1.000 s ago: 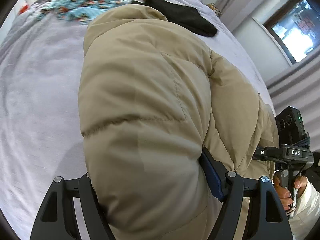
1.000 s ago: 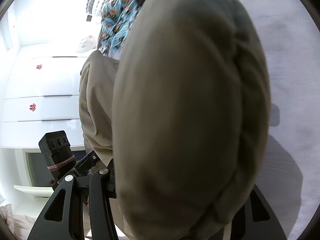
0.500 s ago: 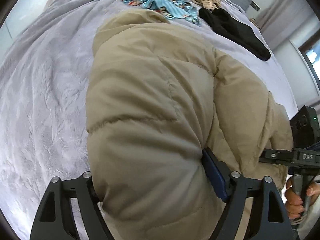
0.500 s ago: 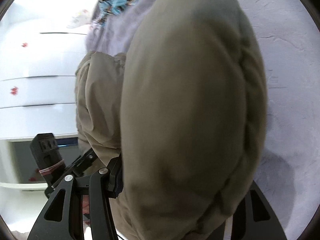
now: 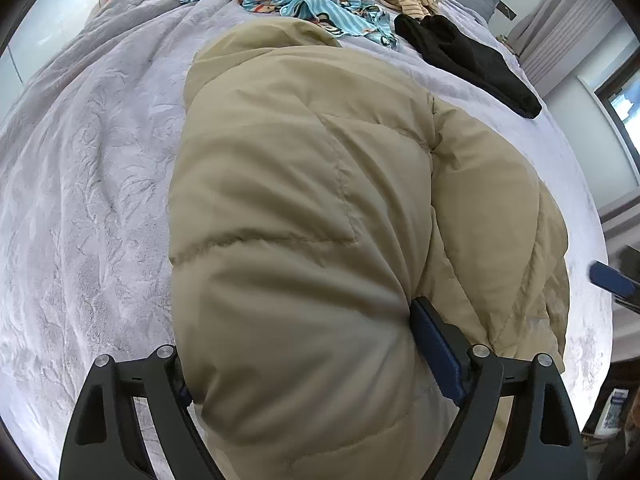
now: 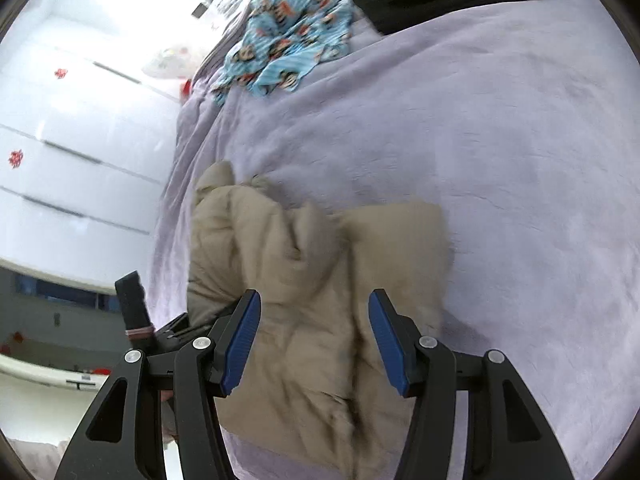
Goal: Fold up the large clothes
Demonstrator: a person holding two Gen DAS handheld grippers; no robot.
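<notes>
Beige puffer coat near lavender blanket edge.

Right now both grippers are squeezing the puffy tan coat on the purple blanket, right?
Not quite: only the left gripper squeezes the puffy tan coat. The right wrist view shows the right gripper open, its fingers apart above the coat on the purple blanket.

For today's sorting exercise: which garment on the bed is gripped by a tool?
The beige puffer jacket, bulging between the left tool's fingers; the other garments lie untouched beyond it.
</notes>
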